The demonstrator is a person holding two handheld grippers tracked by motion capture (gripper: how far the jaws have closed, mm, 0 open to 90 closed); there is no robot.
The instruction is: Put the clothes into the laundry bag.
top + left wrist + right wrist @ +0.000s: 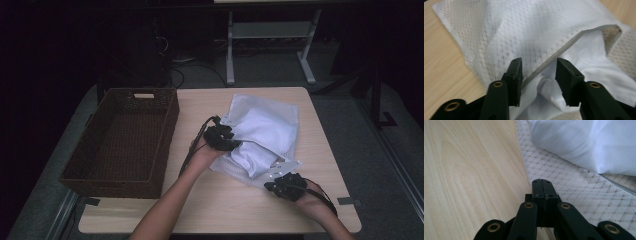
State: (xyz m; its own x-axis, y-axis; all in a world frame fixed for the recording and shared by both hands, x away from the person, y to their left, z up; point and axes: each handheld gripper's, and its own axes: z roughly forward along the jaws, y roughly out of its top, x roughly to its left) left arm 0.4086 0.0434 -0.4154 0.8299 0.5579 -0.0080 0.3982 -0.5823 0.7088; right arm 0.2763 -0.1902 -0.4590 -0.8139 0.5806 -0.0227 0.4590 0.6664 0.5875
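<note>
A white mesh laundry bag (267, 122) lies on the wooden table (235, 205), with a white cloth (250, 156) bulging from its near opening. My left gripper (233, 144) is at that opening. In the left gripper view its jaws (537, 75) stand apart, with the bag's grey zipper edge (564, 48) and the white cloth (594, 60) between them. My right gripper (274, 175) is at the bag's near corner. In the right gripper view it (543, 187) is shut on the edge of the mesh (564, 182), and the white cloth (584, 142) lies just beyond.
A dark woven basket (115, 187) stands on the left part of the table, close to the left forearm. Bare tabletop (469, 175) runs along the bag's side. Beyond the far edge are desk legs (230, 45) and cables on the floor.
</note>
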